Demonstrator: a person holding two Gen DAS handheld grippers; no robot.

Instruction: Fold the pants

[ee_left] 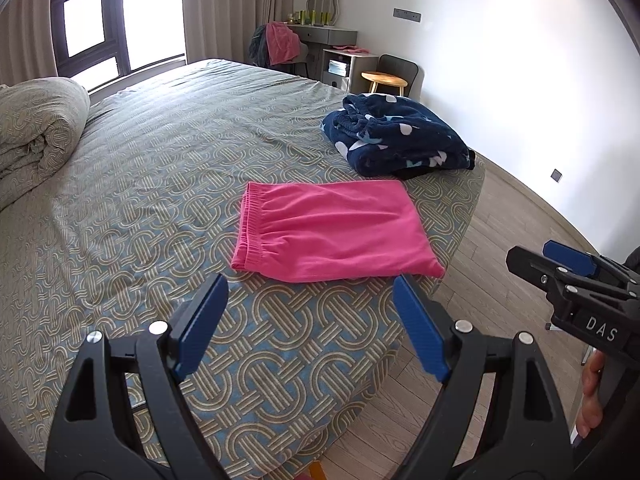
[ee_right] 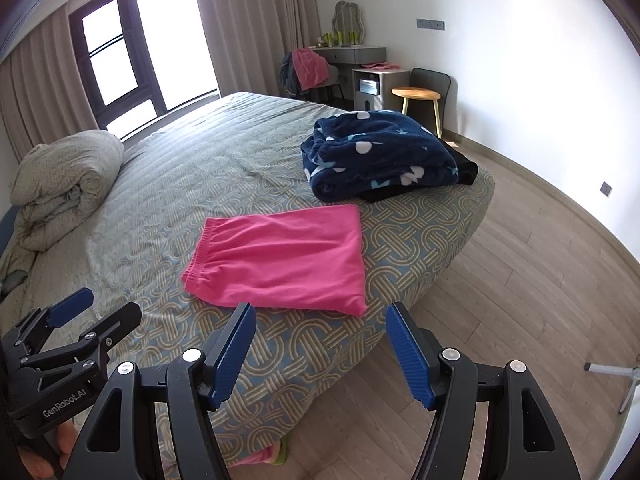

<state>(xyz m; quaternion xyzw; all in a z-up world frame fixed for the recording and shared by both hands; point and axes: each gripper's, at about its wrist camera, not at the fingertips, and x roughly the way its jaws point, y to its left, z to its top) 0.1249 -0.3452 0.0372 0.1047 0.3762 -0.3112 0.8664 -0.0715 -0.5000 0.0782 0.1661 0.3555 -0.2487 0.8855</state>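
Bright pink soft-fabric pants (ee_left: 336, 232) (ee_right: 280, 258) lay folded into flat rectangle near bed's corner, elastic waistband twd the window side.

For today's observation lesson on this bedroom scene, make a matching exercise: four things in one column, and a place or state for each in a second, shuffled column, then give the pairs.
Things:
1. pink pants
2. navy blanket
3. rolled duvet
4. wooden stool

Places or states:
A. on the floor by the white wall
B. folded flat near the bed's near edge
C. bundled at the bed's far corner, beyond the pants
D. heaped at the bed's left side near the window

Pairs: 1-B, 2-C, 3-D, 4-A
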